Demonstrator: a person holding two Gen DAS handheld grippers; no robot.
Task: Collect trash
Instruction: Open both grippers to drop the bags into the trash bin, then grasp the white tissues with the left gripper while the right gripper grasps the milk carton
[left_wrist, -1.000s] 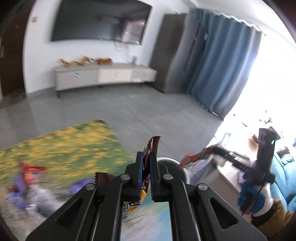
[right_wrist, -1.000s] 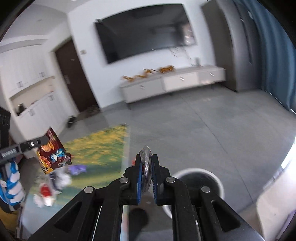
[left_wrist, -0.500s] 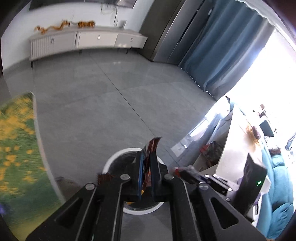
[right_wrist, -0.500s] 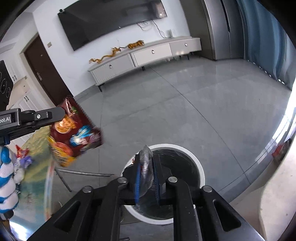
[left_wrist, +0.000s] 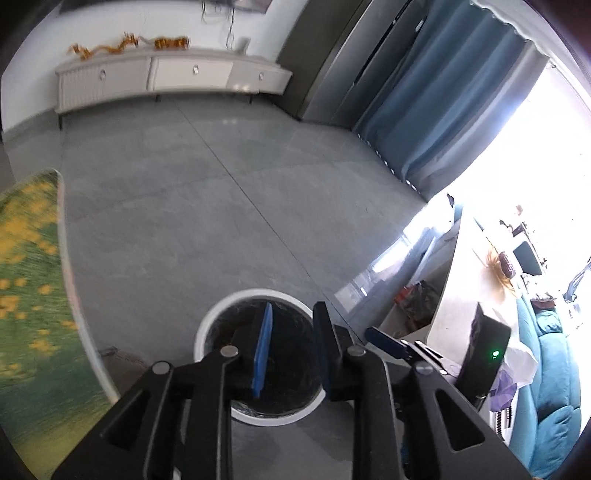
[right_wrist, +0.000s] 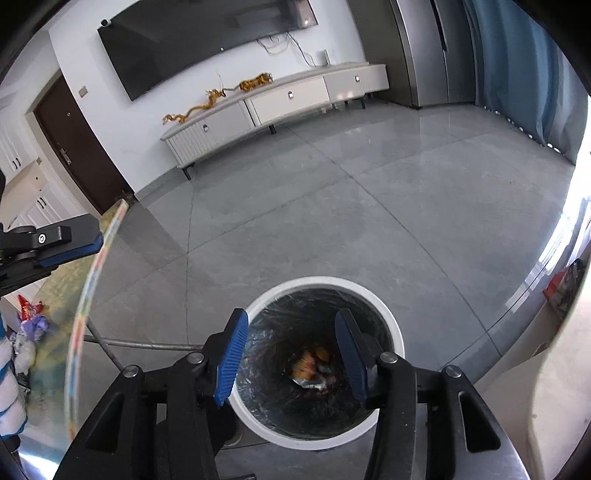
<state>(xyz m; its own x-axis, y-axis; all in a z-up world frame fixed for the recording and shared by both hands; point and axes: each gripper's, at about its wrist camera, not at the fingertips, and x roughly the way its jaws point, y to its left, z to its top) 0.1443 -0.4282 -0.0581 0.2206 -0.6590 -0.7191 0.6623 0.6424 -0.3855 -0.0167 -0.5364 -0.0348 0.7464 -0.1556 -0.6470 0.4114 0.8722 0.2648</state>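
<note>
Left gripper (left_wrist: 291, 345): hanging over the bin, jaws spreading, nothing between the blue pads.
Trash can (right_wrist: 395, 334): white-rimmed, lined with a dark bag, standing on the floor directly under both tools.
Right gripper (right_wrist: 291, 354): also hovering over the bin mouth, jaws opening wide, nothing between the pads.
Dropped trash (right_wrist: 312, 365): orange and silvery wrappers lying at the bottom of the liner.
Remaining trash (right_wrist: 31, 319): red and purple wrappers lying on the table at far left in the right wrist view, well apart from the bin.
Risk: judging from here, the two tools are crowding one small opening, so pulling back carelessly could be knocking them together or clipping the rim and tipping the bin.
Table (left_wrist: 26, 295): glass-topped, green and yellow print showing, edge close to the bin.
Floor (right_wrist: 332, 206): grey tile, glossy, catching strong window glare.
Room: TV cabinet (right_wrist: 280, 99) running along the white wall, blue curtain (left_wrist: 436, 110) hanging at right.
</note>
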